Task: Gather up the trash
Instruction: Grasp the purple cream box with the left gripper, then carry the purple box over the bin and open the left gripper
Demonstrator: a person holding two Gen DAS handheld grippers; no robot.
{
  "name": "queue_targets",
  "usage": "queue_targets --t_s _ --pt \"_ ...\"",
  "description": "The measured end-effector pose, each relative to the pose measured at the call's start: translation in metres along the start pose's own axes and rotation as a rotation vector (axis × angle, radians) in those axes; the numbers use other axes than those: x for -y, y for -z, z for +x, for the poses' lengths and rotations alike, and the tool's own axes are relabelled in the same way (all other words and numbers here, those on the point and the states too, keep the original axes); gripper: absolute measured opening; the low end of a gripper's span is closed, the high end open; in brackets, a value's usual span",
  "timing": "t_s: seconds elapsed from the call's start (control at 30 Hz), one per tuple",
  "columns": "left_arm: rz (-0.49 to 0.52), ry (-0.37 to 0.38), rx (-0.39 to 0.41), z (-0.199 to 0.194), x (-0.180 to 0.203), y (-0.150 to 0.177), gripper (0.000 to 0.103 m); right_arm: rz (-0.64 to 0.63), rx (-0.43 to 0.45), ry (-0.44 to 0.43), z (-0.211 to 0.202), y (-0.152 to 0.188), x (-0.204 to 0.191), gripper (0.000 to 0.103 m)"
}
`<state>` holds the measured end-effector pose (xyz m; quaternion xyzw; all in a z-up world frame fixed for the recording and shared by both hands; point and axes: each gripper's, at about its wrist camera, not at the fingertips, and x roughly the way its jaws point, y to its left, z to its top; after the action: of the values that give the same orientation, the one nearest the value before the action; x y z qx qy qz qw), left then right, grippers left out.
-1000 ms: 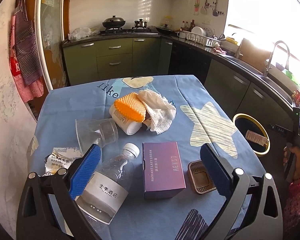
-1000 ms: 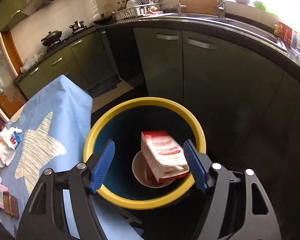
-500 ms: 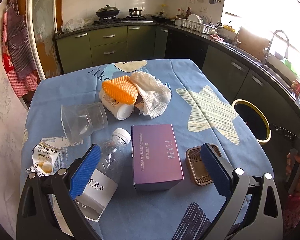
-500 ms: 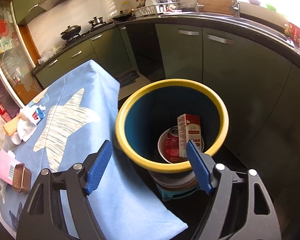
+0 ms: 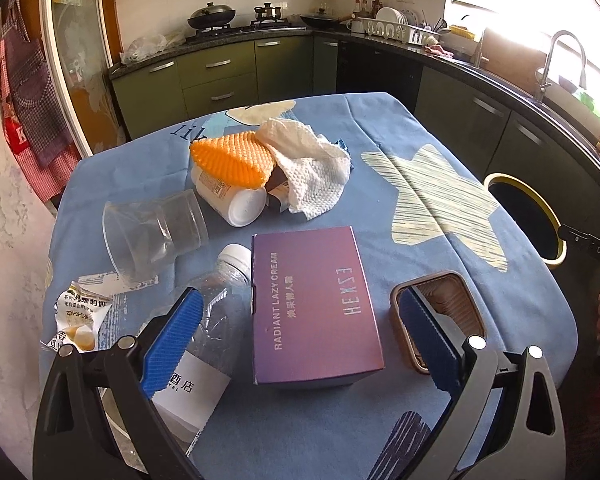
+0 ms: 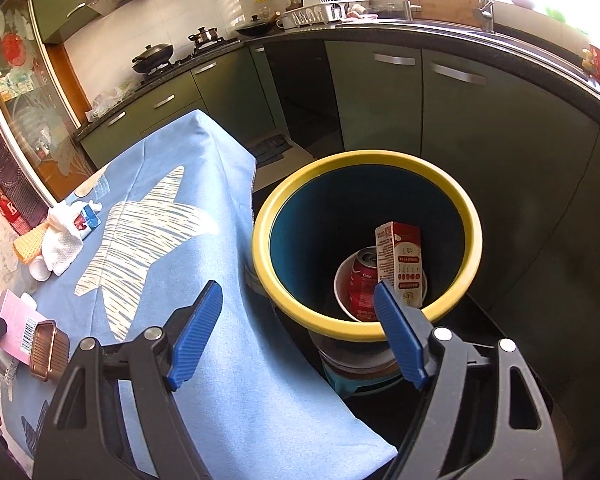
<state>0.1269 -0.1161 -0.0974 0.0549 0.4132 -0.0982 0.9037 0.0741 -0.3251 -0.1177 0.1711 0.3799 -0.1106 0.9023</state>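
My left gripper [image 5: 300, 332] is open and empty, hovering over a purple box [image 5: 312, 308] on the blue tablecloth. A clear plastic bottle [image 5: 204, 328] lies under its left finger and a brown tray [image 5: 440, 316] under its right. A clear cup [image 5: 152, 236], a white jar [image 5: 232, 200], orange foam netting [image 5: 232, 164], a white paper towel [image 5: 312, 172] and a snack wrapper [image 5: 80, 316] lie further off. My right gripper [image 6: 300, 324] is open and empty beside the yellow-rimmed bin [image 6: 364, 164], which holds a red carton [image 6: 400, 264], a red can [image 6: 360, 284] and a white bowl.
The bin [image 5: 528, 216] stands on the floor off the table's right edge. Dark green kitchen cabinets [image 6: 420, 96] run behind it. The purple box [image 6: 16, 328] and brown tray [image 6: 46, 350] show at the right wrist view's left. A stove with pots [image 5: 236, 16] is at the back.
The red carton has dropped from between my right gripper's fingers into the bin. The right gripper has pulled back and up from the bin. The left gripper has moved closer over the purple box.
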Motion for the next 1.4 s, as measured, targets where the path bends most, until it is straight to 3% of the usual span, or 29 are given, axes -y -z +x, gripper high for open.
queue_targets --t_s 0.23,0.43,0.83,1.0,1.23,1.4 --pt "0.013 -0.005 -0.026 0.01 0.007 0.003 0.081 -0.002 -0.007 -0.006 0.004 0.0 0.001 0.074" --pt "0.002 0.001 -0.05 0.023 0.006 0.007 0.056 -0.005 -0.011 -0.014 0.005 0.001 -0.003 0.074" --pt "0.025 0.02 0.033 -0.004 0.005 -0.005 0.054 -0.006 -0.008 -0.027 0.005 0.001 -0.004 0.074" --pt "0.079 0.055 0.078 -0.026 0.022 -0.026 0.054 0.017 0.028 -0.021 -0.005 0.003 0.005 0.074" --pt "0.239 0.174 0.135 -0.038 0.098 -0.076 0.054 0.058 0.092 0.06 -0.028 0.012 0.038 0.074" --pt "0.343 0.295 0.112 -0.021 0.174 -0.106 0.054 0.121 0.126 0.137 -0.043 0.021 0.076 0.074"
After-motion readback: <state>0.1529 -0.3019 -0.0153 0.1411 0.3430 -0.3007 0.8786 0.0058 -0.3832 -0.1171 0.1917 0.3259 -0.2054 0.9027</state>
